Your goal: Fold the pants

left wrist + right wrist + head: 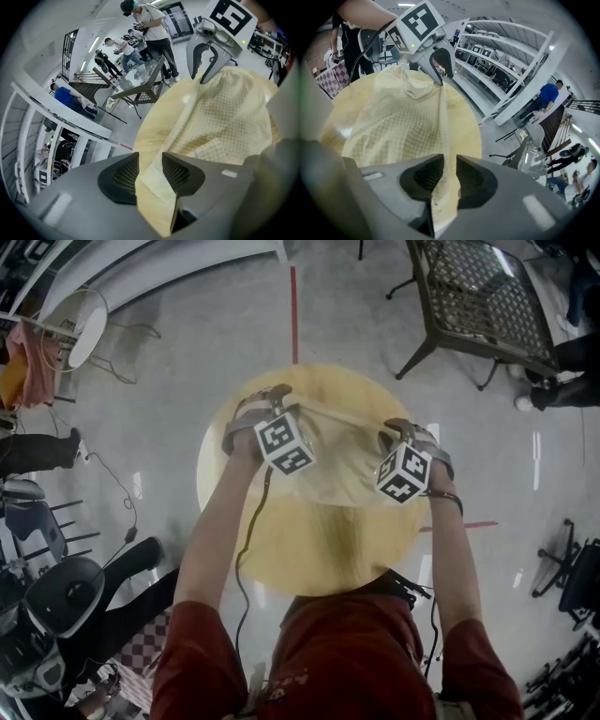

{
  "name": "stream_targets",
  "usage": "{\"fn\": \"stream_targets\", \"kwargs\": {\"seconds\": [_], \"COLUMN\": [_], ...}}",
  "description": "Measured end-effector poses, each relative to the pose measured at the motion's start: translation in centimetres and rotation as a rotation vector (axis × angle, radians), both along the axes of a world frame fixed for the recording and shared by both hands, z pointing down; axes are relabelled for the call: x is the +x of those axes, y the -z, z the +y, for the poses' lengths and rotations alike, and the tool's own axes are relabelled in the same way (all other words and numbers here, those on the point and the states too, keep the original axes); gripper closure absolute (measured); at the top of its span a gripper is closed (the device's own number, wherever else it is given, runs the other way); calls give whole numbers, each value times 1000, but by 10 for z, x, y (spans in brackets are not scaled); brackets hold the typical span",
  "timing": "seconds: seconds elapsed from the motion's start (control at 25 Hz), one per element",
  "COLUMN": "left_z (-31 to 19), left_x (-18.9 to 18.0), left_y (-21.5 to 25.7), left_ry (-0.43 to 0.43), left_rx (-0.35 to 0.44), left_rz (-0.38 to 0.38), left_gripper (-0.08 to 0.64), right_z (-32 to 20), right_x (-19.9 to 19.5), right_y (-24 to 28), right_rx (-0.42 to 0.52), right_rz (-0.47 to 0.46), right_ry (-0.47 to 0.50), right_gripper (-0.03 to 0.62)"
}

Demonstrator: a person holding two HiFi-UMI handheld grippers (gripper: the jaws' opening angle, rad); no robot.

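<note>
Near half of round table (319, 549) bare, pants (342, 454) spread across far half, metal chair (478, 306) beyond, well apart

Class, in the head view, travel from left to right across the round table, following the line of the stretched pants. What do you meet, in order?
table, at its left rim → left gripper → pants → right gripper

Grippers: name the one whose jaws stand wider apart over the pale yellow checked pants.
The left gripper: the gap between its black ribbed pads is clearly wider than the right gripper's narrow slit. The pale yellow checked pants run through both gaps.
</note>
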State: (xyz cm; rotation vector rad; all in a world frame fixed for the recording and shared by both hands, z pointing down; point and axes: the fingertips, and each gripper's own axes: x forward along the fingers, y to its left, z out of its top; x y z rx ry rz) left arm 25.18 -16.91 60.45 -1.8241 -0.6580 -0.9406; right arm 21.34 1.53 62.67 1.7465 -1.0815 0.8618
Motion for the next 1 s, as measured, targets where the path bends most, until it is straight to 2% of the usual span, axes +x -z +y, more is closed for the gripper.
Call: {"fn": "stream_targets", "kwargs": {"seconds": [0.56, 1.0], "left_z": [9, 11], "left_x": [11, 1], "left_y": [-34, -13], "left_ry": [14, 26], "left_rx": [9, -42], "left_rz": [-64, -62], "left_gripper": [391, 366], "right_z": [13, 16], "right_x": [6, 3], "right_y": [-17, 0], "right_rx": [-19, 2], "right_rz": [-39, -3], "right_ry": [9, 2], "right_gripper": [503, 503]}}
